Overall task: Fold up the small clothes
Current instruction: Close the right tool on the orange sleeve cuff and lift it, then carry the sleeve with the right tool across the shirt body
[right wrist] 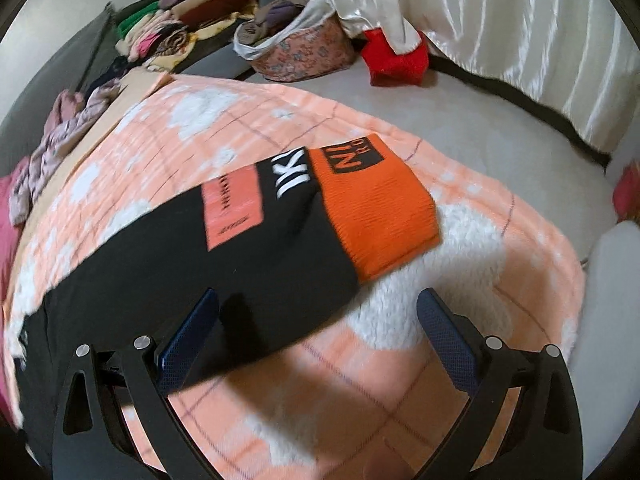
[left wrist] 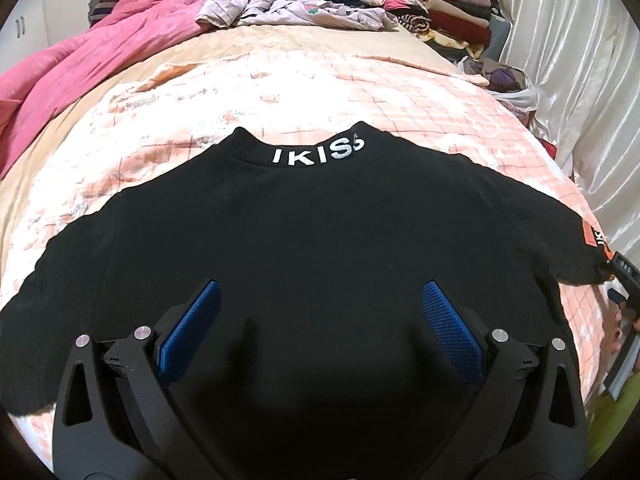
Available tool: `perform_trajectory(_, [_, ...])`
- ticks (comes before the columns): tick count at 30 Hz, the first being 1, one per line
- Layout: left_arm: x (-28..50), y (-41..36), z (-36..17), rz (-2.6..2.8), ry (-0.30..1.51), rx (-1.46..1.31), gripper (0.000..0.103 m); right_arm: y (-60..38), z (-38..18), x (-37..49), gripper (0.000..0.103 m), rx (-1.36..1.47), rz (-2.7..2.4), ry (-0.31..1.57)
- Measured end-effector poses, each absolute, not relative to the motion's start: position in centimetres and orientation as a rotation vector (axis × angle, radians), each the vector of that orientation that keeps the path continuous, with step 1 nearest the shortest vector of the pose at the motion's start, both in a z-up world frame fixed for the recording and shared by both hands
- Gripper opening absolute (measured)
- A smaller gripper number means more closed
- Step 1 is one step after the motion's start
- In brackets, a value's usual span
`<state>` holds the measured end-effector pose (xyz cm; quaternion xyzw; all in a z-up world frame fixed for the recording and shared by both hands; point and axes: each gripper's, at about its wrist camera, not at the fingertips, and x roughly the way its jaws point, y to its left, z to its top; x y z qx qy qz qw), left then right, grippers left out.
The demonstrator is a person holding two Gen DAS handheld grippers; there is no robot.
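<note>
Two grippers hang over one black long-sleeved sweatshirt [left wrist: 320,232], which lies spread flat on a peach and white fleece blanket with thin grid lines [left wrist: 304,80] that covers the bed. White letters run along the collar of the sweatshirt, and the collar points away from the left wrist camera.

The left gripper [left wrist: 320,300] is above the lower body of the sweatshirt; its blue textured pads [left wrist: 452,328] stand wide apart and hold nothing. The right gripper [right wrist: 318,312] is over the sleeve, near the orange ribbed cuff [right wrist: 372,216] (the cuff carries a black label with orange letters). Its fingers are also wide apart and empty: the left one is above the black sleeve cloth, the right one above the bare blanket. I cannot tell if this finger touches the cloth.

At the far end of the bed lie a crumpled pink quilt [left wrist: 80,60], a loose pile of pale lilac clothes [left wrist: 288,10] and a stack of folded garments in many colours [left wrist: 432,12]. A flowered fabric basket [right wrist: 304,46] stands on the floor beside the bed, before white satin curtains [right wrist: 500,20].
</note>
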<state>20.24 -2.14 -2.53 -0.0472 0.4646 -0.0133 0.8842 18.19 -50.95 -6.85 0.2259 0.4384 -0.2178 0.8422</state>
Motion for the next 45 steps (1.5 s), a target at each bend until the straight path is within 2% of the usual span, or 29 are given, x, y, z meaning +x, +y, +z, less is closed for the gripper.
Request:
perform_trajectory(5, [20.4, -1.6, -3.2, -0.015, 0.977, -0.120, 0.095, -52.7, -7.1, 19.3, 0.099, 0.544, -0.451, 0.874])
perform_trajectory(7, [20.3, -1.3, -3.4, -0.012, 0.979, -0.132, 0.095, -53.3, -7.0, 19.5, 0.095, 0.579, -0.437, 0.841])
perform_trajectory(9, [20.0, -1.2, -3.5, -0.015, 0.981, -0.143, 0.095, -53.8, -6.6, 19.3, 0.064, 0.611, -0.420, 0.795])
perform_trajectory(10, [19.7, -1.0, -3.6, -0.019, 0.982, -0.151, 0.095, -54.0, -6.5, 19.1, 0.060, 0.624, -0.407, 0.780])
perform_trajectory(12, [19.5, -0.8, -3.7, -0.018, 0.983, -0.161, 0.095, -54.5, -6.3, 18.7, 0.045, 0.657, -0.354, 0.738])
perform_trajectory(13, [19.4, -0.7, -3.8, -0.017, 0.986, -0.166, 0.095, -54.6, -6.2, 18.5, 0.041, 0.664, -0.345, 0.719])
perform_trajectory(15, [19.3, -0.5, -3.9, -0.016, 0.991, -0.176, 0.095, -54.8, -6.1, 17.9, 0.021, 0.685, -0.323, 0.680])
perform_trajectory(21, [19.2, 0.0, -3.6, -0.017, 0.986, -0.196, 0.095, -53.7, -4.8, 17.5, 0.017, 0.653, -0.233, 0.615])
perform_trajectory(28, [18.9, 1.5, -2.4, 0.000, 0.959, -0.219, 0.095, -49.6, -0.7, 17.4, 0.016, 0.590, -0.098, 0.553])
perform_trajectory(37, [18.0, 3.1, -1.4, 0.021, 0.943, -0.229, 0.095, -42.1, 4.5, 18.5, 0.016, 0.539, 0.119, 0.510])
perform_trajectory(45, [17.2, 5.8, -0.7, 0.054, 0.917, -0.286, 0.095, -33.3, 7.0, 19.4, 0.016, 0.464, 0.310, 0.532])
